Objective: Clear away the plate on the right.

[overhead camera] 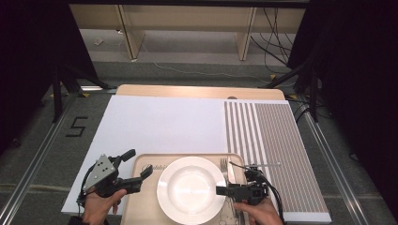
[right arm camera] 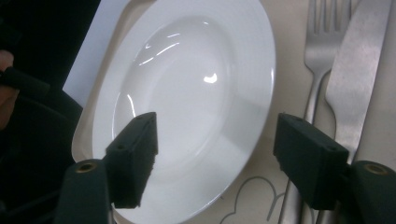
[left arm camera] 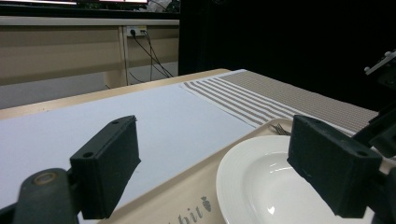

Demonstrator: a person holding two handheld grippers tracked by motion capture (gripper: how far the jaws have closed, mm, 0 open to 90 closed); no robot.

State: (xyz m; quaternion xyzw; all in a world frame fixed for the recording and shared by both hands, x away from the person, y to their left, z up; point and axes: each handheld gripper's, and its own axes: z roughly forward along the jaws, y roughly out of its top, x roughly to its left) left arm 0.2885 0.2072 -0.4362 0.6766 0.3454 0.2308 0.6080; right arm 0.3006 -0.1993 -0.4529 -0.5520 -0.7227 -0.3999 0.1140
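Two forearms enter the high view from its lower edge, each hand carrying a gripper. Between them a white plate [overhead camera: 191, 189] sits on a beige tray [overhead camera: 142, 201] at the near side of the table [overhead camera: 159, 124], with a fork [overhead camera: 224, 165] and knife [overhead camera: 231, 172] lying just beside its right rim. A striped mat [overhead camera: 274, 150] covers the table's right part. The left gripper [overhead camera: 138, 168] hangs at the tray's left edge with its jaws spread and nothing between them. The right gripper [overhead camera: 219, 190] points at the plate's right rim.

Seen from the left gripper view, the black jaws stand wide apart over the tray [left arm camera: 187, 198], the plate [left arm camera: 261, 182] lying just past the right one, untouched.

From the right gripper view, the jaws gape above the plate [right arm camera: 187, 93], pads clear of it, and hold nothing; fork [right arm camera: 322, 42] and knife [right arm camera: 357, 70] lie alongside on the tray [right arm camera: 285, 196].

The plate looks like glazed ceramic: stiff, fairly heavy, slick and breakable. Its broad flat rim is probably the best place to pinch, one pad above and one below, squeezed firmly so the glaze does not slide. A grip on the right rim would need to stay clear of the cutlery.
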